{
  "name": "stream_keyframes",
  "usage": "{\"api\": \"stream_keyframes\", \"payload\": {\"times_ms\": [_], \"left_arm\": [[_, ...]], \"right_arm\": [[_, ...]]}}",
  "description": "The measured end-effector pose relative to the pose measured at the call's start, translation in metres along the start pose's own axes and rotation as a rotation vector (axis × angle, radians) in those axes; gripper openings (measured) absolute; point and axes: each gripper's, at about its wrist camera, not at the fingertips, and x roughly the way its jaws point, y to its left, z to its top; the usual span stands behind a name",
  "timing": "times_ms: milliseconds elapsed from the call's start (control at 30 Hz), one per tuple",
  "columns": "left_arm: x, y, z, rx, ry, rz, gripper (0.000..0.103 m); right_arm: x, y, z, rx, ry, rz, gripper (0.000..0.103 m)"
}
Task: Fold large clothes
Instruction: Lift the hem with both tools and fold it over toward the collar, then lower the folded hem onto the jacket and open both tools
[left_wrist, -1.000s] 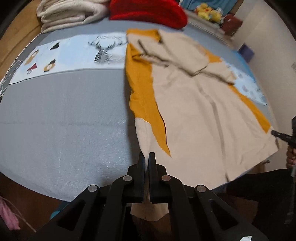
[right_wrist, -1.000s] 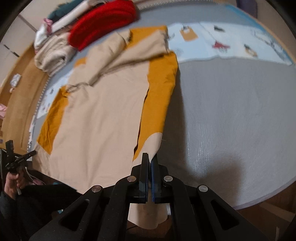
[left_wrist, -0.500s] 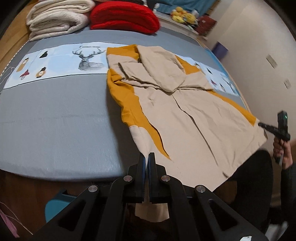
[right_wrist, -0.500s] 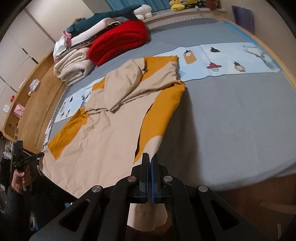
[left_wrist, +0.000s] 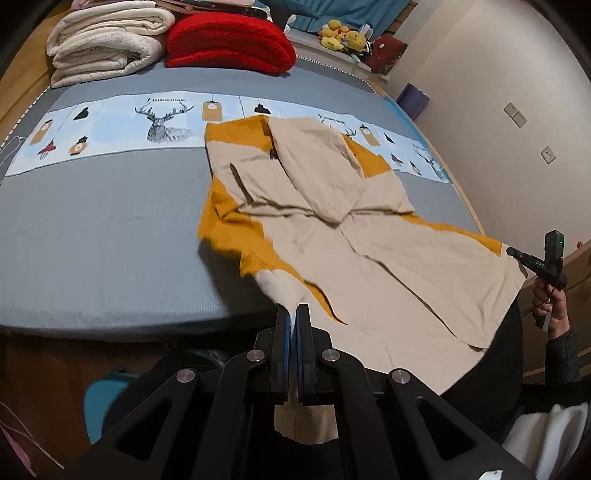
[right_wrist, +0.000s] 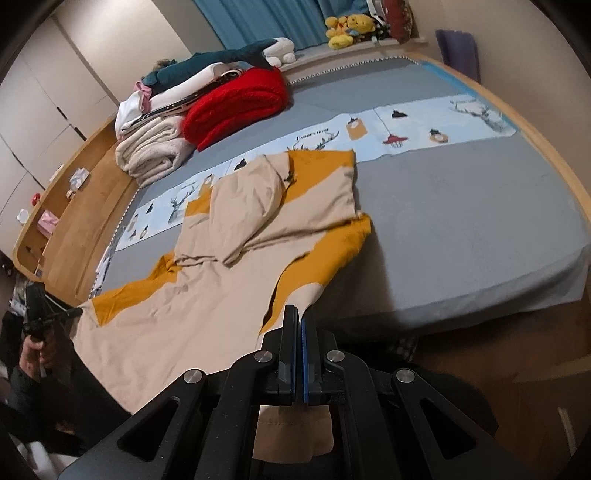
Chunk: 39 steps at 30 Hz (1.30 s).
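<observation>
A large beige and mustard garment (left_wrist: 369, 258) lies spread on the grey bed (left_wrist: 92, 240), its sleeves folded across the chest. My left gripper (left_wrist: 293, 309) is shut on one hem corner, and a flap of beige cloth hangs below its jaws. In the right wrist view the garment (right_wrist: 207, 306) runs from the bed (right_wrist: 461, 229) to my right gripper (right_wrist: 298, 311), which is shut on the other hem corner. Each gripper also shows in the other's view, held in a hand: the right gripper (left_wrist: 513, 253) and the left gripper (right_wrist: 75, 313). The hem is lifted off the bed's near edge.
Folded white blankets (left_wrist: 107, 48) and a red blanket (left_wrist: 229, 44) are stacked at the bed's far end, with plush toys (left_wrist: 340, 35) behind. A printed blue strip (left_wrist: 110, 125) crosses the bed. A wooden frame (right_wrist: 85, 206) runs along one side. A teal object (left_wrist: 103, 398) stands on the floor.
Both grippers have drawn back and up from the bed, still shut on the hem corners. The garment's lower part has slid towards the bed's near edge and lifted off it.
</observation>
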Motion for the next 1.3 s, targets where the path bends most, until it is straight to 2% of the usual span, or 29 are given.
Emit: {"api": "stream_keyframes", "payload": {"times_ms": [133,267,433,533,633,667,833,933,1000,1133,1167,1200,1233,1300], "left_arm": [[0.018,0.014,0.032,-0.023,-0.031,-0.003,0.001],[0.042,0.036,0.076,-0.071,-0.099,-0.03,0.001],[0.088,0.079,0.136,-0.207,-0.19,-0.036,0.001],[0.125,0.097,0.166,-0.261,-0.196,-0.017,0.001],[0.17,0.11,0.194,-0.267,-0.159,0.063,0.001],[0.181,0.113,0.199,-0.265,-0.147,0.069,0.001],[0.22,0.128,0.209,-0.267,-0.064,0.113,0.001],[0.226,0.146,0.211,-0.331,-0.045,0.076,0.003],[0.224,0.149,0.212,-0.347,-0.042,0.062,0.009],[0.205,0.147,0.208,-0.374,-0.097,0.042,0.012],[0.2,0.145,0.207,-0.375,-0.115,0.058,0.015],[0.192,0.142,0.205,-0.37,-0.144,0.106,0.022],[0.185,0.14,0.202,-0.365,-0.17,0.125,0.025],[0.174,0.139,0.197,-0.372,-0.213,0.134,0.031]], "right_arm": [[0.019,-0.009,0.03,-0.006,-0.027,0.0,0.002],[0.063,-0.016,0.083,-0.017,-0.054,-0.031,0.002],[0.124,-0.025,0.147,-0.015,-0.096,-0.067,0.002],[0.172,-0.037,0.185,0.016,-0.1,-0.091,0.002],[0.23,-0.052,0.217,0.048,-0.077,-0.138,0.002],[0.25,-0.058,0.227,0.064,-0.064,-0.152,0.002],[0.321,-0.077,0.243,0.086,0.029,-0.206,0.002],[0.34,-0.087,0.253,0.128,0.06,-0.194,0.002],[0.348,-0.089,0.258,0.14,0.074,-0.197,0.002],[0.356,-0.09,0.263,0.162,0.097,-0.21,0.002],[0.354,-0.088,0.262,0.163,0.089,-0.222,0.002],[0.351,-0.087,0.261,0.165,0.081,-0.229,0.004],[0.345,-0.085,0.26,0.171,0.062,-0.234,0.01],[0.33,-0.082,0.258,0.167,0.008,-0.282,0.012]]}}
